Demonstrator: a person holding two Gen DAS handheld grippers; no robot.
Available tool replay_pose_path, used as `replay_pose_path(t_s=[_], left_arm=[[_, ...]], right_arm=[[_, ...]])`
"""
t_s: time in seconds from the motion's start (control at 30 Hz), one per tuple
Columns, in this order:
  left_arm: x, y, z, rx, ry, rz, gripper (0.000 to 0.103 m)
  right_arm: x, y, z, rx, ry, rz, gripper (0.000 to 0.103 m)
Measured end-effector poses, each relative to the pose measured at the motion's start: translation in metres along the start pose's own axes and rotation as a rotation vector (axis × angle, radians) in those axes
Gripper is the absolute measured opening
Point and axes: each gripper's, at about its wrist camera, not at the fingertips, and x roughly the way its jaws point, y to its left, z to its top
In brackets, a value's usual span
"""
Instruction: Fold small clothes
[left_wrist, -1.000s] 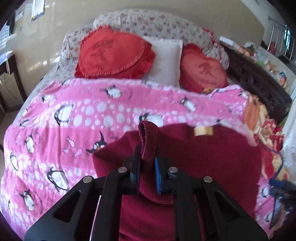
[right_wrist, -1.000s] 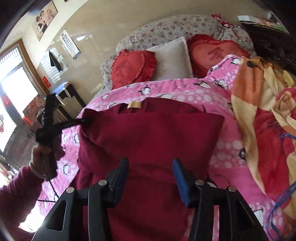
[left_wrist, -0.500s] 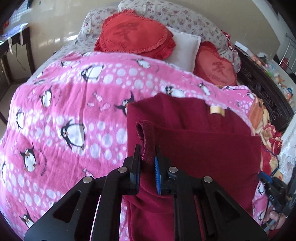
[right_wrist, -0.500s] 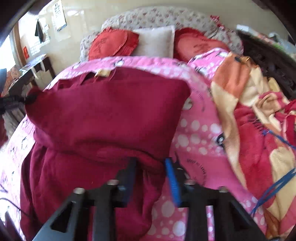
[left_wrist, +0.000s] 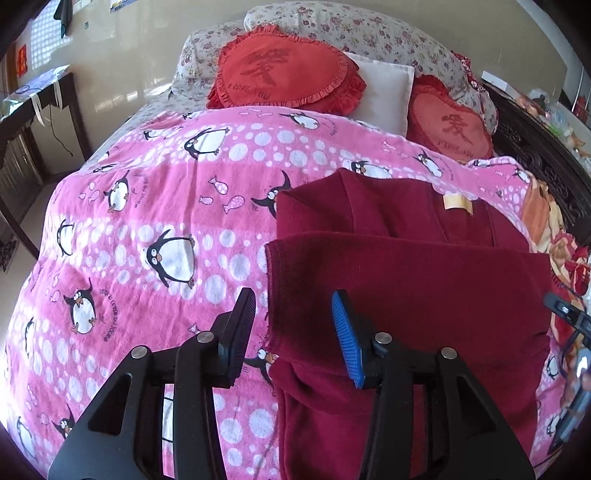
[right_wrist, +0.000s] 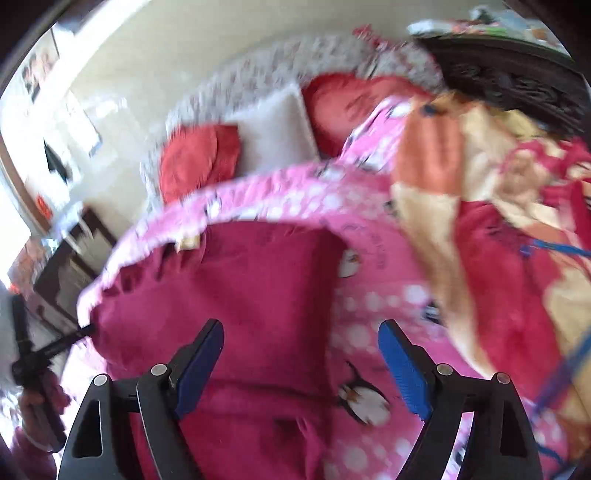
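A dark red garment (left_wrist: 406, 288) lies on the pink penguin blanket (left_wrist: 147, 221), its lower part folded up over the part with the tan label (left_wrist: 458, 203). My left gripper (left_wrist: 295, 332) is open and empty, its jaws either side of the fold's left edge. In the blurred right wrist view the garment (right_wrist: 240, 288) lies folded on the blanket. My right gripper (right_wrist: 299, 365) is open and empty above its near right edge. The left gripper's tip shows there at the garment's left edge (right_wrist: 74, 336).
Two red heart cushions (left_wrist: 284, 70) and a white pillow (left_wrist: 380, 92) sit at the bed head. An orange and red flowered quilt (right_wrist: 498, 240) is bunched along the right side. A dark wooden frame (left_wrist: 546, 173) runs beyond it, and a dark table (left_wrist: 33, 110) stands on the left.
Both grippers have opened and let go of the garment, which now lies folded on the blanket. The right gripper has pulled back and moves fast, blurring its view.
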Motion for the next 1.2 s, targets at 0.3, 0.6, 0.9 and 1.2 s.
replay_pose_path(t_s=[0.3, 0.6, 0.9, 1.2], left_arm=[[0.017, -0.022, -0.002, 0.065, -0.005, 0.062, 0.043], [0.026, -0.025, -0.002, 0.054, 0.007, 0.079, 0.043], [0.022, -0.022, -0.005, 0.035, 0.014, 0.078, 0.043], [0.014, -0.019, -0.012, 0.025, 0.034, 0.081, 0.043]], right_arm=[[0.004, -0.001, 0.018, -0.002, -0.061, -0.107, 0.011], [-0.002, 0.000, 0.020, -0.011, -0.044, -0.198, 0.019], [-0.029, 0.055, -0.010, -0.141, -0.039, -0.049, 0.029], [0.006, 0.049, -0.031, -0.147, 0.064, -0.119, 0.034]])
